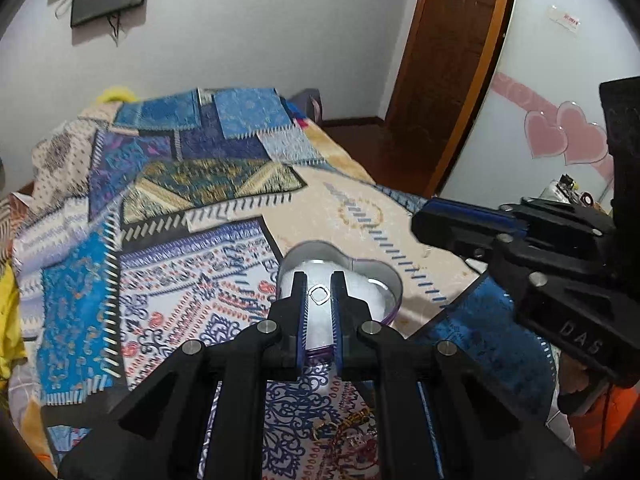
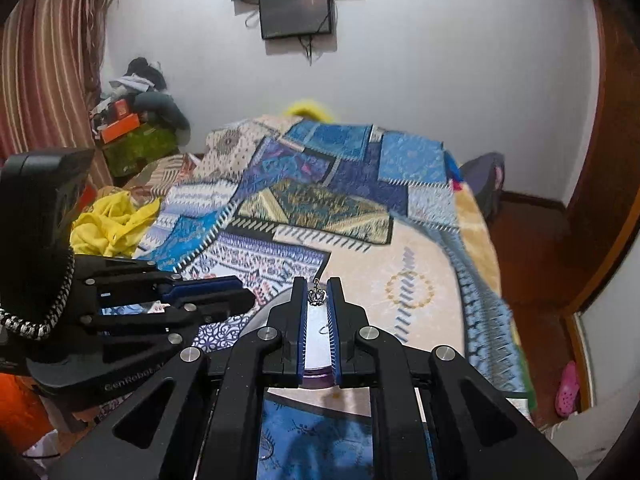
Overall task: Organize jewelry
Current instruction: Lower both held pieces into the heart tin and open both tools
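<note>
Hovering over heart tin (image 1: 384,276) on bed (image 1: 168,264): right gripper (image 2: 318,294) jaws pinching crown charm (image 2: 317,297) at tips; left gripper (image 1: 319,286) jaws nearly together, nothing gripped. Ring (image 1: 319,294) in tin, seen between left jaws.

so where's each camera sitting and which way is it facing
Left wrist: on the left hand-held gripper, looking down along its fingers at the heart-shaped tin on the patchwork bedspread; the right hand-held gripper enters from the right.
Right wrist: on the right gripper, a small crown charm between its fingers above the tin; the left gripper shows at left.
Shared: tin, bedspread, wall screen.
</note>
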{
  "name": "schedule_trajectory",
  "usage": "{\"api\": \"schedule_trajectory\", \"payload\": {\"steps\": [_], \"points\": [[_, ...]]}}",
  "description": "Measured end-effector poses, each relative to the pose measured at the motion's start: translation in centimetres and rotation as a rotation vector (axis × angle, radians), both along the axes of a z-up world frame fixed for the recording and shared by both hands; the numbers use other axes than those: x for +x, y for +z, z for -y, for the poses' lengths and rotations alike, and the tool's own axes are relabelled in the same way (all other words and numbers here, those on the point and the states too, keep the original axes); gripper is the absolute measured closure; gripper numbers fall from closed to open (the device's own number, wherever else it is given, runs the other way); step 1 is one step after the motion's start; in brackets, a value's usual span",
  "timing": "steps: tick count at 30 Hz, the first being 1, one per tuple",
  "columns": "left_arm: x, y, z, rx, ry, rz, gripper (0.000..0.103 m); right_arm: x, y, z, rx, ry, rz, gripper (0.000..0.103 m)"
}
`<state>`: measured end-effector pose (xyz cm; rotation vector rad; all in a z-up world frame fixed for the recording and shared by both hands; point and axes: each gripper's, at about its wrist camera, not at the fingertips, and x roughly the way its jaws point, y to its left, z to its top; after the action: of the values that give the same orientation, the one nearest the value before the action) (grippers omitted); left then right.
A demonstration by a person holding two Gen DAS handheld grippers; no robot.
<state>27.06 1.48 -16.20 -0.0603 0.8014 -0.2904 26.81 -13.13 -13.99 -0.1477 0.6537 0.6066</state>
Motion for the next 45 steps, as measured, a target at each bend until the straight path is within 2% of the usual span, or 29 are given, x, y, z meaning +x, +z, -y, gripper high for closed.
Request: {"api": "schedule_trajectory", "payload": {"steps": [6,19,27,35,41,45], "points": [[1.1,-1.7,-0.1,-0.033,-0.014,-0.058,0.094,1.7,-2.5,-0.6,-0.018,0.014,-0.091,0.094],[1.5,-2.1,0.6,-0.019,-0.057,-0.069,0.094,3.0,-4.3,-0.4,-0.011,0.045,-0.213,0.094],[1.0,-1.6,0.5,-0.007,-0.059,-0.059,0.093,2.8,-3.9,-0.3,-0.03,0.043,-0.206,0.094],[-0.1,-0.4,0.0,-0.014,-0.042,-0.05,0.093,1.8,-2.8,0.0,-0.035,0.033,-0.166,0.086],[-1.5,0.9,-0.4,-0.009,-0.021,-0.03,0.091,0.7,-1.6,0.4,-0.036,0.017,-0.132,0.086],[-2.6,1.7,-0.6,-0.003,-0.004,-0.015,0.085,-0.4,-0.6,0.6,-0.042,0.004,-0.099,0.086]]}}
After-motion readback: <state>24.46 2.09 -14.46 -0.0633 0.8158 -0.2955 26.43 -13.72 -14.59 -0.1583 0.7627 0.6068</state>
